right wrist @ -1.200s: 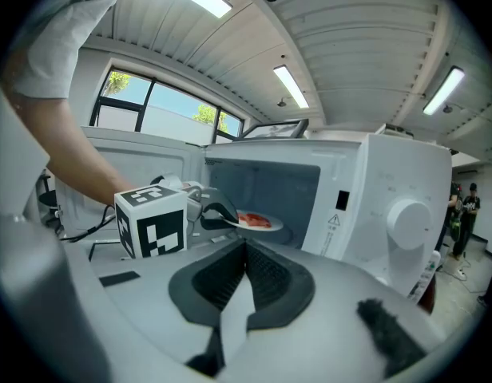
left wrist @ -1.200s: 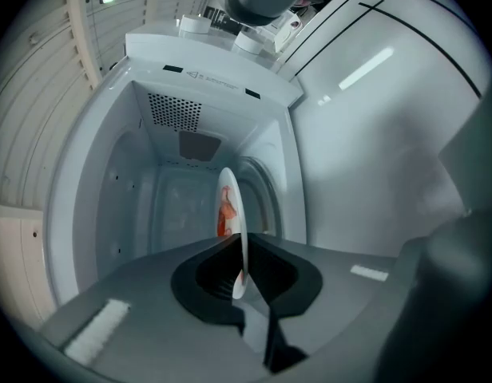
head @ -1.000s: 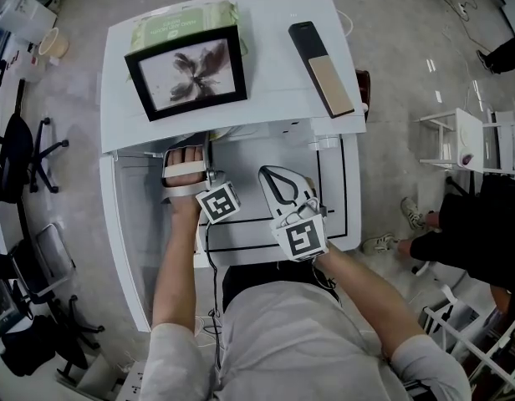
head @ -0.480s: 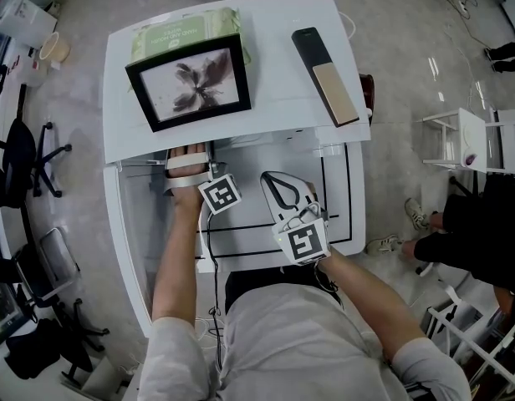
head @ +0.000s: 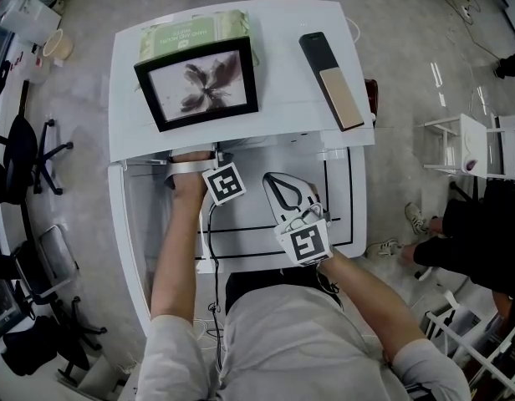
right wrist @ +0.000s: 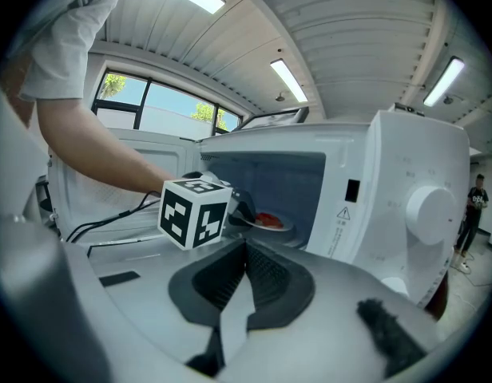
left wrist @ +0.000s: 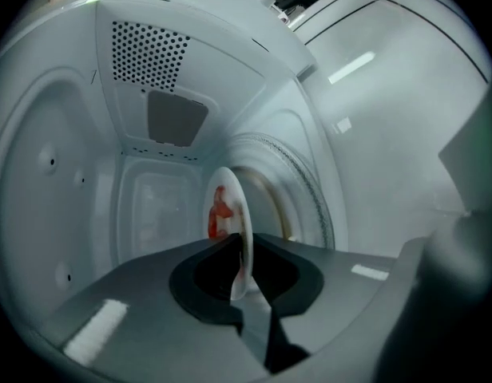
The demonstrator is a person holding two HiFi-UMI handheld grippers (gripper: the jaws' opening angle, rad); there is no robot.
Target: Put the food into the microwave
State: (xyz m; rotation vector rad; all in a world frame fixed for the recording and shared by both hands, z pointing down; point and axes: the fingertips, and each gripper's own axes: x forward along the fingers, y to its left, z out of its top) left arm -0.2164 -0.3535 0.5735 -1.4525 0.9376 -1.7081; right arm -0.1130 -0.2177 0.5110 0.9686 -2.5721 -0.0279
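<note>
A white plate (left wrist: 230,214) with red food (left wrist: 220,212) is inside the white microwave (right wrist: 406,190), over the glass turntable (left wrist: 302,190). My left gripper (left wrist: 242,266) reaches into the cavity with the plate's rim between its jaws; the jaws are opening. In the head view only its marker cube (head: 224,183) shows, with the jaws hidden under the microwave's top (head: 282,115). The right gripper view shows the left gripper (right wrist: 236,206) at the plate (right wrist: 266,220). My right gripper (head: 280,184) stays outside in front of the opening, shut with nothing in it.
On the microwave's top stand a black picture frame (head: 199,86), a green box (head: 195,30) behind it and a black-and-tan flat object (head: 331,78). The microwave door (right wrist: 118,174) stands open at the left. A person's legs (head: 458,241) and a white rack (head: 475,140) are at the right.
My left gripper has gone deeper into the microwave, so its hand and jaws are now mostly hidden under the top. The right gripper has not moved.
</note>
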